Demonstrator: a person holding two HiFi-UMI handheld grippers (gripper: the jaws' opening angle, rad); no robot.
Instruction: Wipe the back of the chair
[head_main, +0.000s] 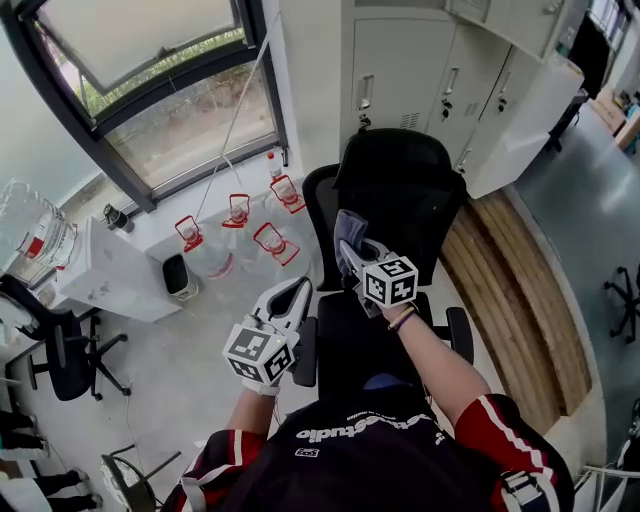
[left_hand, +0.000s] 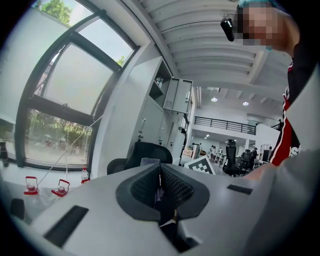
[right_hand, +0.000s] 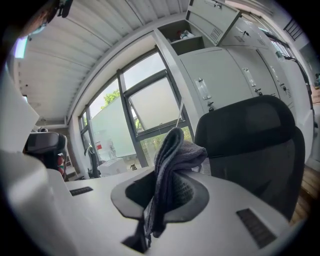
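A black office chair (head_main: 392, 195) stands in front of me, its mesh back (right_hand: 255, 145) filling the right of the right gripper view and showing small in the left gripper view (left_hand: 148, 152). My right gripper (head_main: 352, 252) is shut on a grey cloth (right_hand: 172, 167), which sticks up folded from the jaws, a short way in front of the chair back (head_main: 400, 180). The cloth (head_main: 349, 229) shows above that gripper in the head view. My left gripper (head_main: 291, 297) hangs lower left beside the seat, jaws pressed together with nothing between them.
White lockers (head_main: 450, 80) stand behind the chair. A large window (head_main: 160, 80) is at the left, with several water bottles (head_main: 240, 235) with red handles on the floor below. A wooden platform (head_main: 520, 290) runs at the right. Another black chair (head_main: 55, 350) is at far left.
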